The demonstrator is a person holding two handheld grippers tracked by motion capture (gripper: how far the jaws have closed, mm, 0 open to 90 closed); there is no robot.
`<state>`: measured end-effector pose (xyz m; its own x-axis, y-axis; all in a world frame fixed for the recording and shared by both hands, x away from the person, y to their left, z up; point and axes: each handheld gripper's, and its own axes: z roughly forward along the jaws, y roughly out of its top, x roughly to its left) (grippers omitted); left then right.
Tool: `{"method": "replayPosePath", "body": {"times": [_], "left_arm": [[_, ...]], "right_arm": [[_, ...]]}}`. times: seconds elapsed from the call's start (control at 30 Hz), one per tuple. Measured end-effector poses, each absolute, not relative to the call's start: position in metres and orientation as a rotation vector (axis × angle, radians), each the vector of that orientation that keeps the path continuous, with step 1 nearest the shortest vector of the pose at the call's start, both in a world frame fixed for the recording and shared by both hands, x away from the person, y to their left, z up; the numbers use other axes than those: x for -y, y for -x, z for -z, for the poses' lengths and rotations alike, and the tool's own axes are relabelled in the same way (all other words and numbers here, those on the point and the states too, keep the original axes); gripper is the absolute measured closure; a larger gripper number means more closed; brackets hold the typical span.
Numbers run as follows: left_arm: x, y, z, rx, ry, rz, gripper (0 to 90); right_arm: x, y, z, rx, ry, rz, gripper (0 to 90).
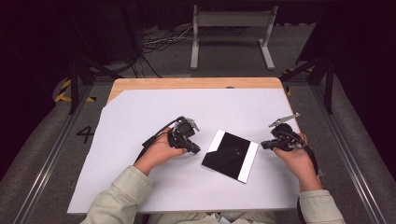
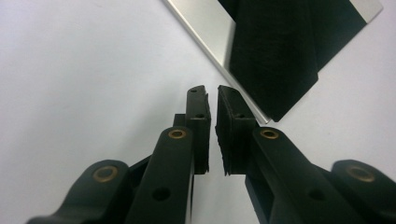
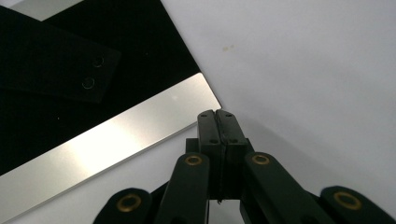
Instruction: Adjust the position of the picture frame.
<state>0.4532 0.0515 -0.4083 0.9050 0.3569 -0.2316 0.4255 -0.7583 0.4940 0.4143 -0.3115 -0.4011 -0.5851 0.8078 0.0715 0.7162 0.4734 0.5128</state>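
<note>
A flat black panel (image 1: 229,155) with a silver strip along two opposite edges lies tilted on the white sheet (image 1: 187,112). My left gripper (image 1: 195,149) rests just off the panel's left edge. In the left gripper view its jaws (image 2: 212,91) stand a narrow gap apart with nothing between them, and the panel's (image 2: 280,56) silver edge is right beyond the tips. My right gripper (image 1: 264,145) sits by the panel's right edge. In the right gripper view it (image 3: 217,114) is shut and empty, its tips at the corner of the panel (image 3: 70,93).
The white sheet covers most of a wooden table (image 1: 196,83), whose far edge shows bare. Beyond the table a grey metal stand (image 1: 231,28) and loose cables (image 1: 159,42) sit on the dark floor. Bare sheet lies on all sides of the panel.
</note>
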Motion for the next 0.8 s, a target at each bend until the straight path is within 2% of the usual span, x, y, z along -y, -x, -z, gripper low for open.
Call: {"method": "replayPosePath", "body": {"times": [0.27, 0.6, 0.8], "left_arm": [[-0.078, -0.449, 0.388, -0.658, -2.377, -0.029, 72.8], [-0.089, -0.449, 0.386, -0.692, -2.325, -0.023, 72.6], [-0.089, -0.448, 0.386, -0.683, -2.330, -0.031, 72.7]], "right_arm": [[0.305, -0.423, 0.408, -2.566, -1.360, -0.717, 90.0], [0.304, -0.431, 0.417, -2.528, -1.365, -0.767, 90.0], [0.287, -0.435, 0.421, -2.495, -1.301, -0.797, 90.0]]}}
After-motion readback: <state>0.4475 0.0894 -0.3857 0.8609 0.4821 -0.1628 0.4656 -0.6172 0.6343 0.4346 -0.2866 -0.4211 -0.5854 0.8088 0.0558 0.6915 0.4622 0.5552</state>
